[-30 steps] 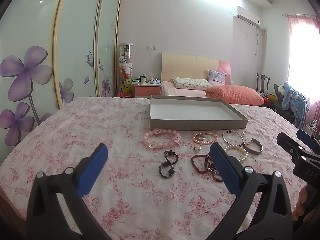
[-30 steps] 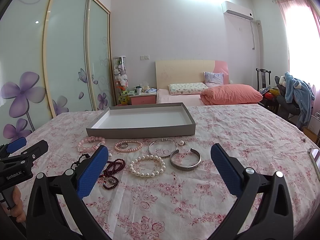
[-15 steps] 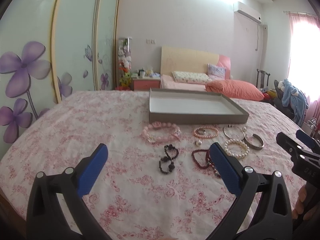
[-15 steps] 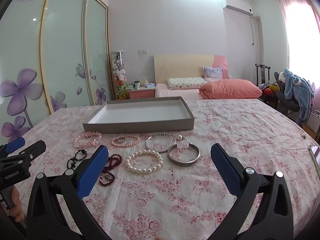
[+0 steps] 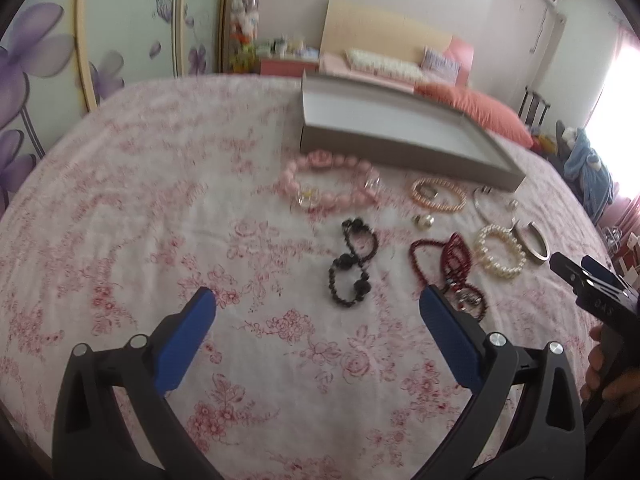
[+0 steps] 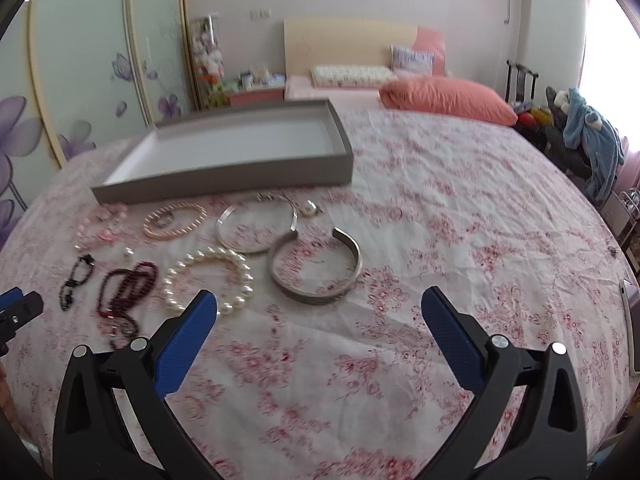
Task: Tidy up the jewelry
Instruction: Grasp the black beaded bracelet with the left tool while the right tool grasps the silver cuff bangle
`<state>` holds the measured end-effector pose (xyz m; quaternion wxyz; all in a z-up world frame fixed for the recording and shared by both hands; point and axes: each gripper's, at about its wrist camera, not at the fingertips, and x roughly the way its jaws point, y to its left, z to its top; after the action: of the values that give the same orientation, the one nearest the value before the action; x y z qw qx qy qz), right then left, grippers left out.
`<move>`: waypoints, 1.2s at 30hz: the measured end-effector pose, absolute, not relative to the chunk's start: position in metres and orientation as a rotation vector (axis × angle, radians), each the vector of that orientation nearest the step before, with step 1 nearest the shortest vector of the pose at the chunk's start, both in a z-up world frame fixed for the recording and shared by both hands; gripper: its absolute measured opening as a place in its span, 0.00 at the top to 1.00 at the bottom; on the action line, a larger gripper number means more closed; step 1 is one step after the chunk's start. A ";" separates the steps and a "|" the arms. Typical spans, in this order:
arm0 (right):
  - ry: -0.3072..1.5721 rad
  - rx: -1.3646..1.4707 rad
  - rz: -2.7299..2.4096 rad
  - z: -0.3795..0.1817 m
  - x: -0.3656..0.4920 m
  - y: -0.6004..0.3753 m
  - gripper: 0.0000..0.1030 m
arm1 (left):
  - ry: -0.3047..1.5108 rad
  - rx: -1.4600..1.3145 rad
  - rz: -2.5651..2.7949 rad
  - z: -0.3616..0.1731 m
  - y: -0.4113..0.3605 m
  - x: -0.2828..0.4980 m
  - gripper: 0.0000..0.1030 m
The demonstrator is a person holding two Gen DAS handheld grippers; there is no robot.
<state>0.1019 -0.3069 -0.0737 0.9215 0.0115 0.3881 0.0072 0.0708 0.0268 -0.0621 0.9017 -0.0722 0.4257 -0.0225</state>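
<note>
Several bracelets lie on a floral cloth in front of a shallow grey tray (image 5: 400,152) (image 6: 224,184). A black bead bracelet (image 5: 354,264) lies just ahead of my open, empty left gripper (image 5: 318,308). A pink bead bracelet (image 5: 332,184), dark red beads (image 5: 444,260) and a white pearl bracelet (image 5: 500,252) (image 6: 210,280) lie around it. My right gripper (image 6: 318,308) is open and empty, just short of a silver cuff (image 6: 316,268) and a thin silver bangle (image 6: 256,228).
A small peach bead bracelet (image 6: 174,222) and a loose pearl (image 6: 310,208) lie near the tray. A bed with a coral pillow (image 6: 448,100) stands behind. A phone (image 6: 632,328) lies at the cloth's right edge. Wardrobe doors (image 5: 60,60) are on the left.
Both grippers have tilted down and moved closer to the jewelry; the bracelets now sit larger and nearer the fingertips. Both stay open.
</note>
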 end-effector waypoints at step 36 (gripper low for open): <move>0.894 0.029 0.033 -0.079 0.139 -0.292 0.34 | 0.943 0.061 -0.102 -0.076 -0.003 0.127 0.84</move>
<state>0.1392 -0.2919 -0.0787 0.9015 0.0139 0.4322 0.0160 0.1273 -0.0034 -0.0758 0.8892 0.0295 0.4539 -0.0491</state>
